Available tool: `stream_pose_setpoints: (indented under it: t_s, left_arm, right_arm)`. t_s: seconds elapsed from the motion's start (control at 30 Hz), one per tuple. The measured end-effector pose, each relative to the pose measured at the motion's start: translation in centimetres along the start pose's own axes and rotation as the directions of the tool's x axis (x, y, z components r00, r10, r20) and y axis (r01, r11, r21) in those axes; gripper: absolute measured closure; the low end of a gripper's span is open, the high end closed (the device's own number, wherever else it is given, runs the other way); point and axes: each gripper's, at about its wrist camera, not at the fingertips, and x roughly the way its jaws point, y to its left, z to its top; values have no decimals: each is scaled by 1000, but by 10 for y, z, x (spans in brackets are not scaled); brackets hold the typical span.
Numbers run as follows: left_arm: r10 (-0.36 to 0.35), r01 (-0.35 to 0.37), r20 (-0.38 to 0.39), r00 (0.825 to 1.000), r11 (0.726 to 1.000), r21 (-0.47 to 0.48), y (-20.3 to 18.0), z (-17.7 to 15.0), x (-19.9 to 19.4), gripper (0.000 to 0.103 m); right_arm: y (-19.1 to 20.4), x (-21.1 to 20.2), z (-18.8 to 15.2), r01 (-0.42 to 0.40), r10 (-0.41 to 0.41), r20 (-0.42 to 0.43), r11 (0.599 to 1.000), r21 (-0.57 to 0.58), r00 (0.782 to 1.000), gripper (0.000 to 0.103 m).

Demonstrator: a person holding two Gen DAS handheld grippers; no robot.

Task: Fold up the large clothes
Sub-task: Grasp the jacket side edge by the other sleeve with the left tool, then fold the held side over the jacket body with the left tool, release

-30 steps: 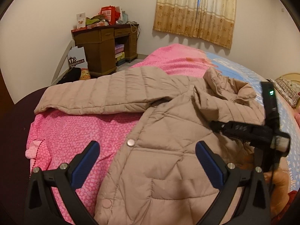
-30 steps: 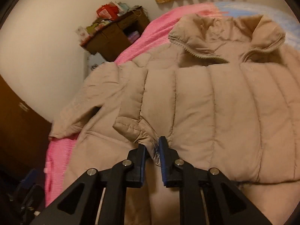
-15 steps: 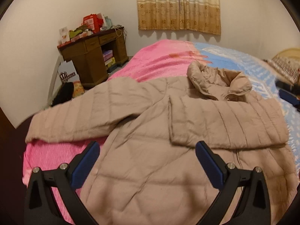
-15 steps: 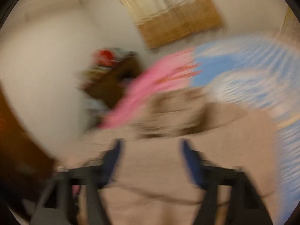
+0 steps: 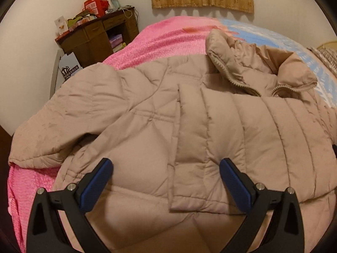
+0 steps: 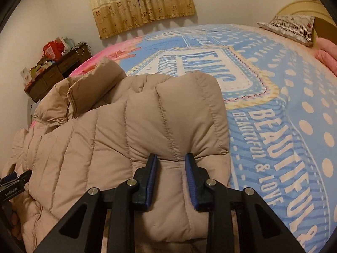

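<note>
Bedspread (image 6: 294, 109), blue with cream dots: cream lettering "BEAUTIFUL", beneath it a smaller line "BEAUTIFUL & LOVE". Framed panel (image 6: 210, 63) on the same bedspread: large letters, partly hidden by the jacket, not readable. Black device (image 6: 12, 186) at the left edge: small white "GenRobot.AI".
</note>
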Motion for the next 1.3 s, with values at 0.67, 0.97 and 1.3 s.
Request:
stream_pose_setpoints:
  t_s: [0.67, 0.97, 1.3]
  left_arm:
    - [164, -86, 14, 986, 585, -807, 365, -60, -22, 3]
    - [92, -61, -10, 996, 573, -817, 359, -52, 16, 40]
    - [218, -61, 145, 965, 727, -684, 336, -18, -27, 94]
  right_arm:
    - [-13, -5, -10, -83, 83, 11, 997, -4, 996, 44]
    - [-14, -5, -9, -84, 84, 12, 996, -3, 996, 44]
    - [-14, -6, -9, -86, 86, 14, 996, 0, 996, 43]
